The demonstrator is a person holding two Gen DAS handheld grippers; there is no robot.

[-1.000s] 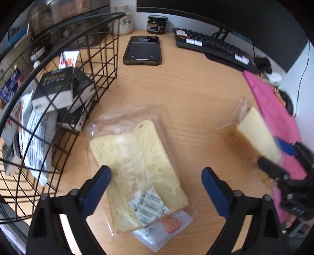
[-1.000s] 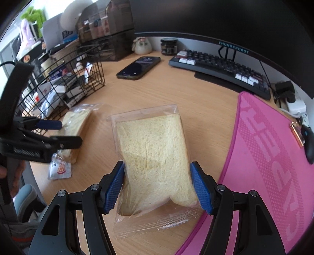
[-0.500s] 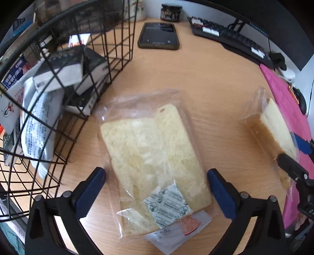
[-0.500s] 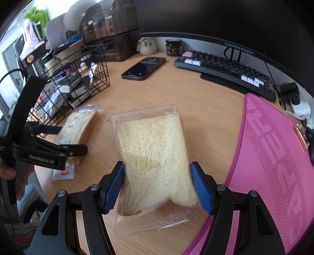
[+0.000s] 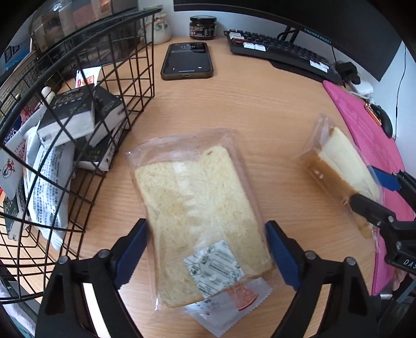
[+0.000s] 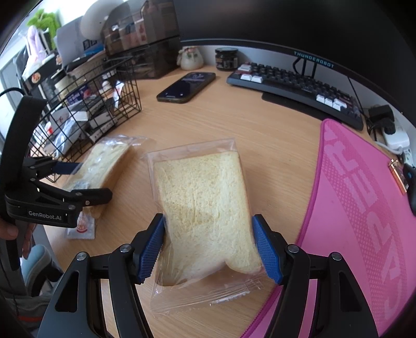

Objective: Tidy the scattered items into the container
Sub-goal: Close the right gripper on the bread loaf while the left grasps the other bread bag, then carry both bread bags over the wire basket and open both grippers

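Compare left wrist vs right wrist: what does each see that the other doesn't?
Left wrist only: the white desiccant packet inside the near bread bag, and the basket's boxes close up.

Right wrist only: the green plant, the storage drawers behind the basket, and the left gripper's "GenRobot.AI" label.

Both: the wire basket, phone, keyboard, dark jar, pink mat, red-and-white sachet, and the second bread bag clamped in the right gripper.
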